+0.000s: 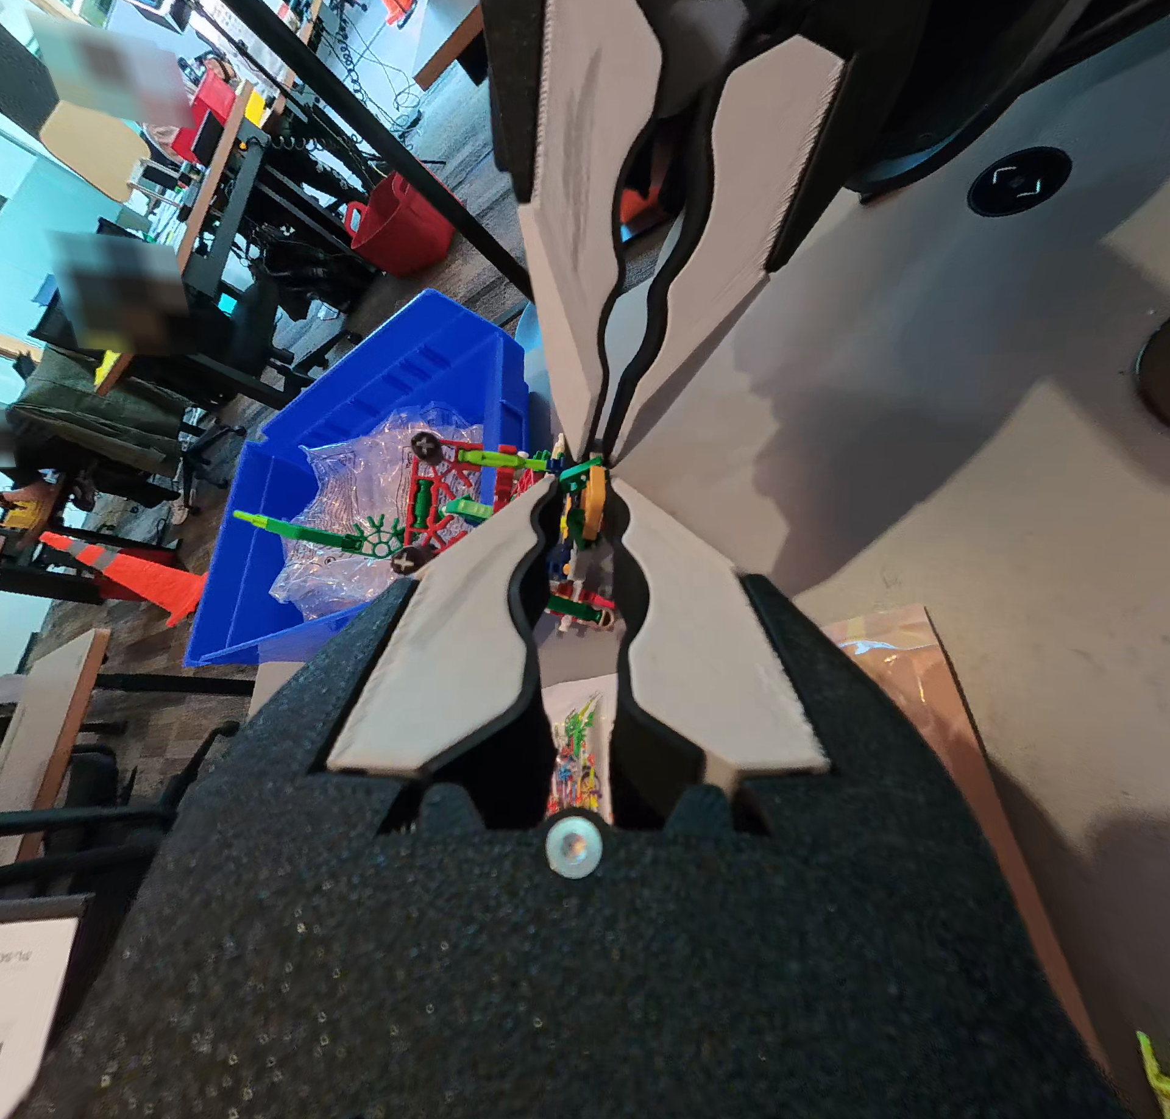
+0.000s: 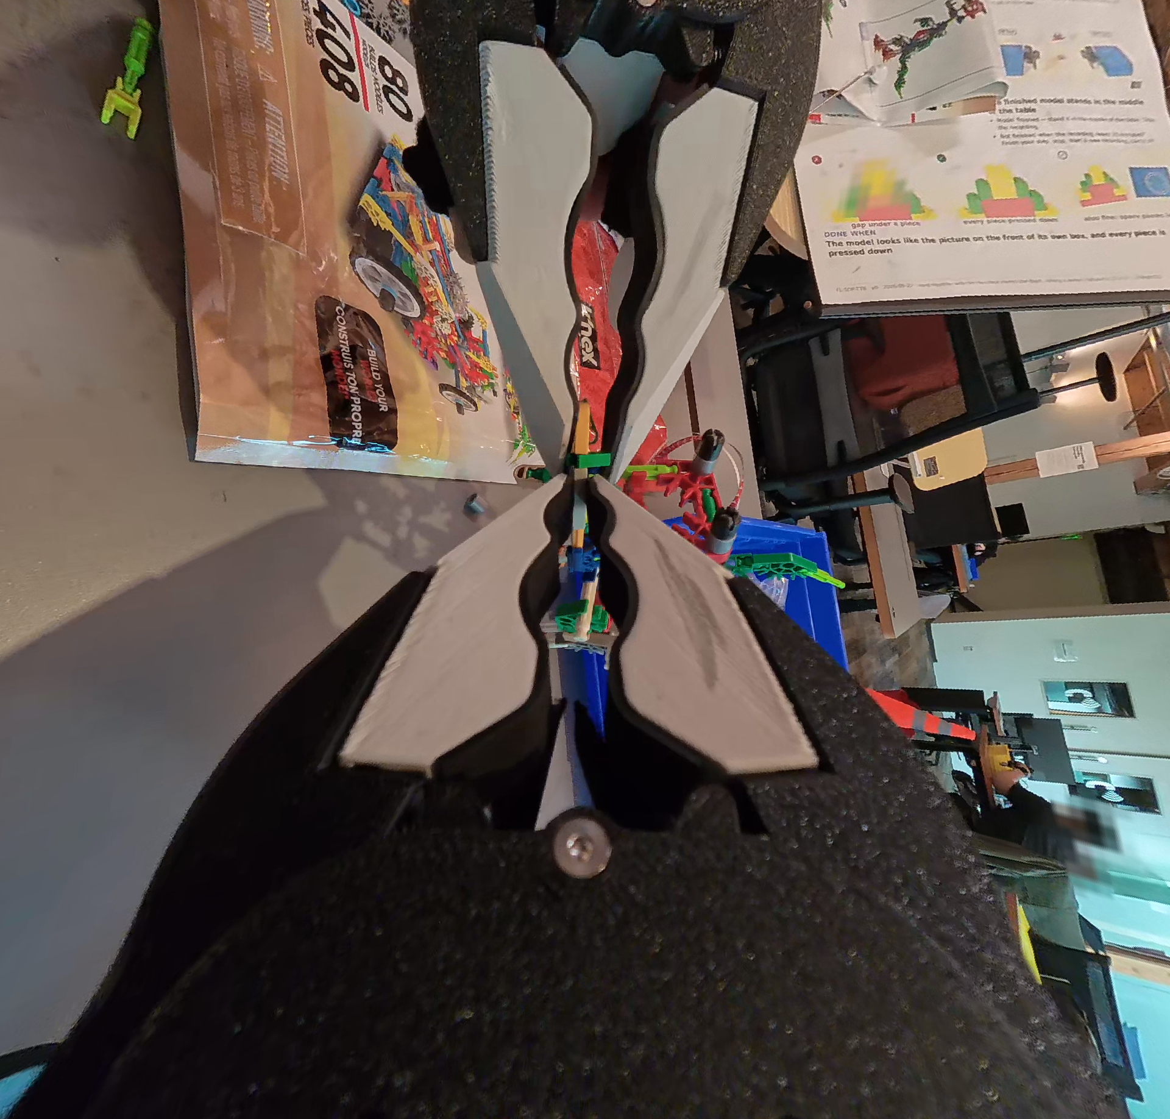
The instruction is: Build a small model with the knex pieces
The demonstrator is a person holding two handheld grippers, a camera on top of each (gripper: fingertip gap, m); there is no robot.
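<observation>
A small construction-toy model of coloured rods and connectors (image 1: 592,509) hangs between both grippers above the grey table (image 1: 949,392). My left gripper (image 1: 584,484) comes up from below in its own view and is shut on the model's yellow and green part. My right gripper (image 1: 595,446) meets it tip to tip from above. In the right wrist view my right gripper (image 2: 579,486) is shut on the model (image 2: 585,607), and the left gripper (image 2: 587,452) pinches a yellow rod (image 2: 581,430). A red and green section (image 2: 690,493) sticks out sideways.
A blue bin (image 1: 392,379) holding a clear plastic bag (image 1: 354,487) stands at the table edge. The toy's flat box (image 2: 266,234), instruction sheets (image 2: 987,170), a loose lime piece (image 2: 126,82) and a small grey piece (image 2: 473,505) lie on the table. Desks, chairs and an orange cone (image 1: 139,576) stand beyond. Less than 4 cm separates the two grippers' tips. Left tips and right tips are each some 15 cm from the small grey piece (image 2: 473,505).
</observation>
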